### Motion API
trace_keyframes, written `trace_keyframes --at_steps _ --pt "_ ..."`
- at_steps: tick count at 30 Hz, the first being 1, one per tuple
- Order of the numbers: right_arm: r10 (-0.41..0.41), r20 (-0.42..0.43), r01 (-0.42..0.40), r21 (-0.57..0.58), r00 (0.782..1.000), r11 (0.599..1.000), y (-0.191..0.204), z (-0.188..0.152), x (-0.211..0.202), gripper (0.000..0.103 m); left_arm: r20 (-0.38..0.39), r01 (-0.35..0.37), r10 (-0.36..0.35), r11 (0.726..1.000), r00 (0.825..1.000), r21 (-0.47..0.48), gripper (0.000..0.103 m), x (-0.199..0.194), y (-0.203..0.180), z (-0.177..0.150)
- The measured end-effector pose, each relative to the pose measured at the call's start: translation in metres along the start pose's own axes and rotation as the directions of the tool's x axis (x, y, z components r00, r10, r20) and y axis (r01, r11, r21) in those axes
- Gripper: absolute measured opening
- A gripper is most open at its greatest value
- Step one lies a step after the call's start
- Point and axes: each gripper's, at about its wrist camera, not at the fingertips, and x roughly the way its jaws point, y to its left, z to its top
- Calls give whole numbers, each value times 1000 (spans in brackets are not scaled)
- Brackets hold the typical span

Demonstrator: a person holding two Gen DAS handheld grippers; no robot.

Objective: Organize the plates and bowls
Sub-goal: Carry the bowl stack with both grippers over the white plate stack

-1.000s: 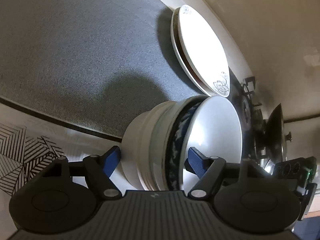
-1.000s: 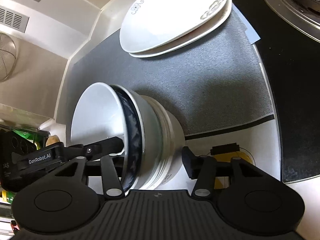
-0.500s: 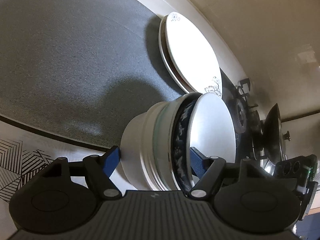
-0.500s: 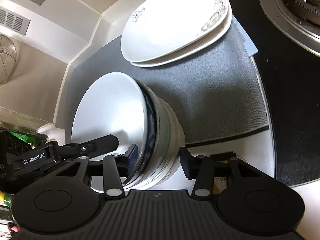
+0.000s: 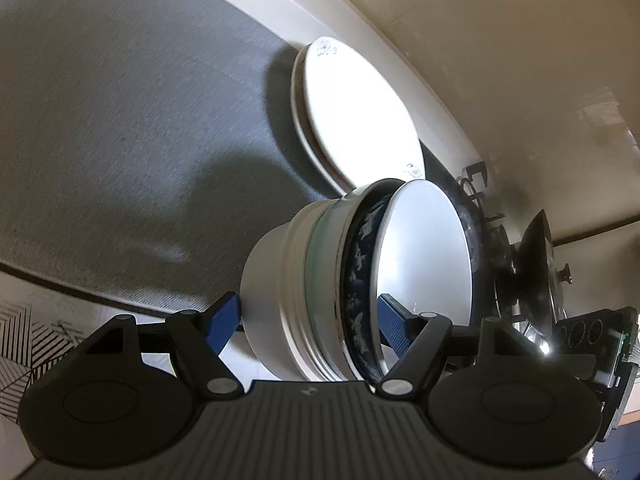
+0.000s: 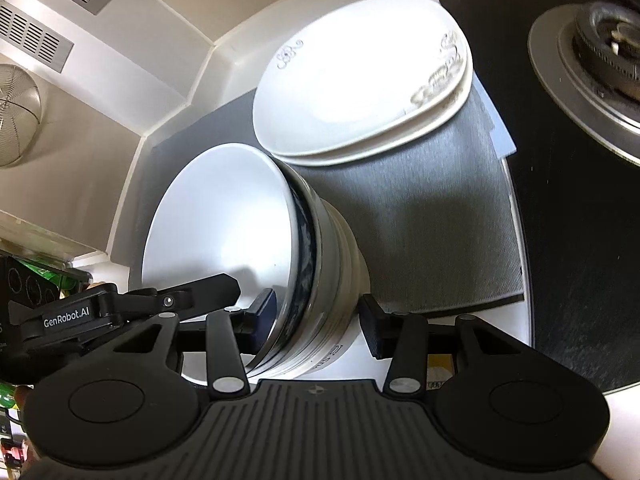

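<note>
Above the grey mat (image 5: 120,120), both tools grip the bowl stack (image 5: 320,288) (left tool (image 5: 310,318), right tool (image 6: 318,318)), now carried closer to the plates (image 6: 360,80).

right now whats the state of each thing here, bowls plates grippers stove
bowl stack: nested, tipped on its side, held off the mat
left gripper: shut on the stack
right gripper: shut on the stack
plates: two stacked flat on the grey mat
stove burner: unlit

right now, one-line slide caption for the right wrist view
Both grippers carry a nested bowl stack above the grey mat, near stacked white plates.
</note>
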Motion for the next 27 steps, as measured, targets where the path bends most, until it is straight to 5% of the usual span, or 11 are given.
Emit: trace_keyframes --at_steps 27 --pt "-20 106 27 -67 994 997 2 64 -20 47 71 37 -41 998 997 53 78 16 -46 58"
